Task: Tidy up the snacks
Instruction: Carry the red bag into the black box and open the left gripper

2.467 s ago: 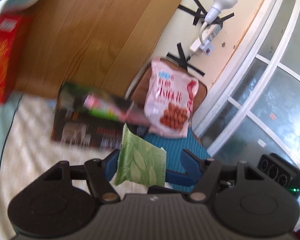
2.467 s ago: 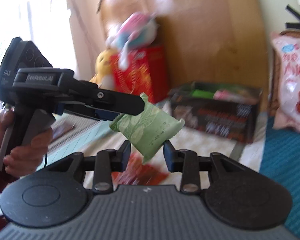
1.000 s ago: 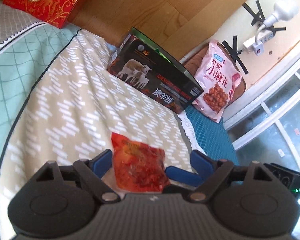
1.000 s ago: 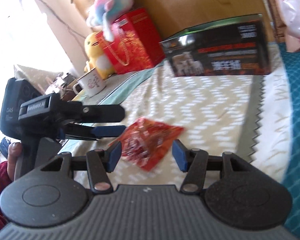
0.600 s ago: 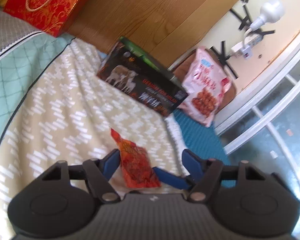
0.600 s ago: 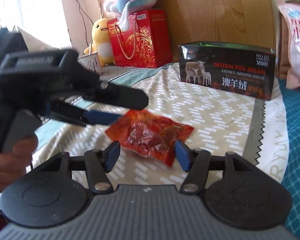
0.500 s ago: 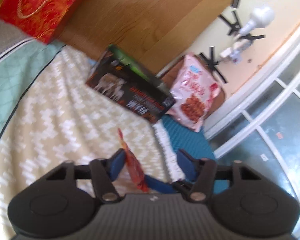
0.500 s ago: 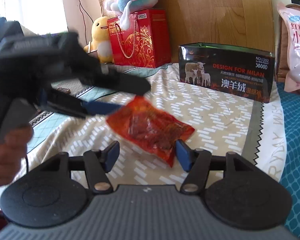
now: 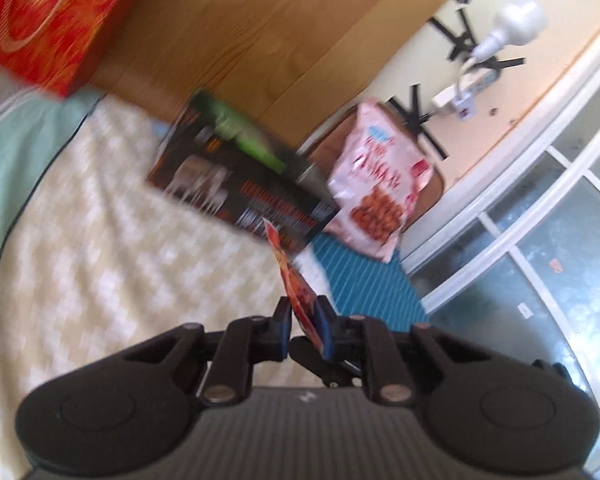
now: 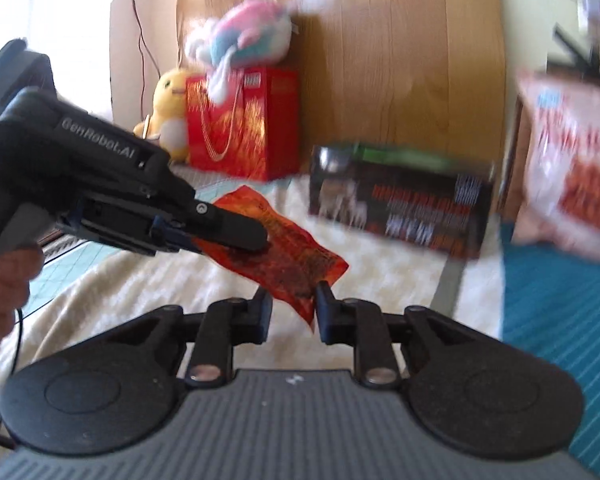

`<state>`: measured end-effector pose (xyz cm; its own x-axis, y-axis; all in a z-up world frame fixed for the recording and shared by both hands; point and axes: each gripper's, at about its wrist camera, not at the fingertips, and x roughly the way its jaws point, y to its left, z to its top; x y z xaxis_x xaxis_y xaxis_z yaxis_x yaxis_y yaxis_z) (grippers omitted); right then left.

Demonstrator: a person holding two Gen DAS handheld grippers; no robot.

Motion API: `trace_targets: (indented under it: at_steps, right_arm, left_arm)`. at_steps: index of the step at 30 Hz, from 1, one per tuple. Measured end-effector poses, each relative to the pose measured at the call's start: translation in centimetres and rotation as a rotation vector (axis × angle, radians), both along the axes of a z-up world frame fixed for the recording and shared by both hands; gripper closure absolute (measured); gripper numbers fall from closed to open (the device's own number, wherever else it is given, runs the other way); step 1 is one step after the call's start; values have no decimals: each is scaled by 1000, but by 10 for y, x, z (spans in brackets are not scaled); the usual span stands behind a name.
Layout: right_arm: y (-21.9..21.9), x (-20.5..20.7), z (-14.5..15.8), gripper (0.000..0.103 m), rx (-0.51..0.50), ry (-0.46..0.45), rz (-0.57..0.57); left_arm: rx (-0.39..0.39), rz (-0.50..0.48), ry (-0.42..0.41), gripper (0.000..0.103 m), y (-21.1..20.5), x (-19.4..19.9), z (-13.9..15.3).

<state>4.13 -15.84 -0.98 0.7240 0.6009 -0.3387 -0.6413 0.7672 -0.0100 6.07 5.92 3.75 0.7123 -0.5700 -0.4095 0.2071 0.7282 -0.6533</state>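
Observation:
My left gripper (image 9: pixel 304 314) is shut on a red snack packet (image 9: pixel 294 280), seen edge-on and held above the bed. In the right wrist view the same red packet (image 10: pixel 284 252) hangs flat from the left gripper (image 10: pixel 236 232). My right gripper (image 10: pixel 292 308) has its fingers narrowly apart on either side of the packet's lower corner; I cannot tell whether they pinch it. A black open box (image 9: pixel 236 184) lies ahead at the headboard, also in the right wrist view (image 10: pixel 400 200). A pink snack bag (image 9: pixel 376 196) leans to its right.
A red gift bag (image 10: pixel 240 124) with a plush toy (image 10: pixel 240 36) on top and a yellow duck toy (image 10: pixel 168 112) stand by the wooden headboard (image 9: pixel 260 32). A beige patterned blanket (image 9: pixel 100 248) covers the bed. A teal mat (image 10: pixel 560 320) lies at the right.
The green packet held earlier is gone. The left gripper closed on the red packet, lifted it off the blanket and moved toward the black box. The right gripper's fingers narrowed around the packet's corner.

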Motion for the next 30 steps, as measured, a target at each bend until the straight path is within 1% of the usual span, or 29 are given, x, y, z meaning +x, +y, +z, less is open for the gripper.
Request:
trace_targets:
  at_steps: [2, 5, 7, 10, 14, 16, 18, 19, 20, 21, 22, 24, 25, 27, 28, 30]
  right_arm:
    - [0, 12, 9, 78, -3, -56, -20]
    - [-3, 39, 22, 78, 8, -104, -56]
    - [-4, 61, 30, 79, 12, -129, -82]
    - [-5, 91, 36, 79, 4, -144, -111]
    - [1, 131, 34, 79, -46, -145, -131]
    - [5, 147, 29, 78, -76, -131, -145]
    - [6, 159, 27, 76, -89, -101, -152]
    - [5, 162, 27, 71, -87, -89, -152]
    - [4, 162, 28, 67, -81, -89, -156]
    - [2, 160, 28, 58, -79, -100, -166]
    - [0, 157, 29, 52, -78, -111, -169]
    - [-5, 146, 29, 51, -72, -124, -176]
    - [-8, 140, 30, 51, -63, -118, -173]
    - [-13, 127, 29, 51, -36, -105, -166]
    - [-16, 118, 29, 51, -20, -99, -165]
    - [-24, 101, 27, 50, 27, -72, -166]
  left_arm:
    - [11, -9, -33, 89, -3, 16, 14]
    - [48, -19, -98, 89, -9, 46, 33]
    - [52, -22, -115, 88, -11, 69, 39]
    - [53, -20, -128, 88, -12, 105, 39]
    - [62, -2, -118, 86, -14, 147, 28]
    - [94, 13, -114, 84, -17, 163, 21]
    - [161, 32, -121, 79, -23, 175, 17]
    - [210, 48, -126, 78, -27, 179, 16]
    - [264, 74, -124, 68, -31, 182, 15]
    - [311, 104, -121, 59, -34, 184, 14]
    - [343, 128, -118, 57, -36, 185, 13]
    - [366, 163, -102, 51, -36, 183, 10]
    - [368, 170, -108, 48, -35, 179, 11]
    - [394, 213, -112, 26, -34, 167, 14]
    - [413, 240, -119, 22, -33, 158, 17]
    - [435, 275, -135, 20, -32, 141, 23]
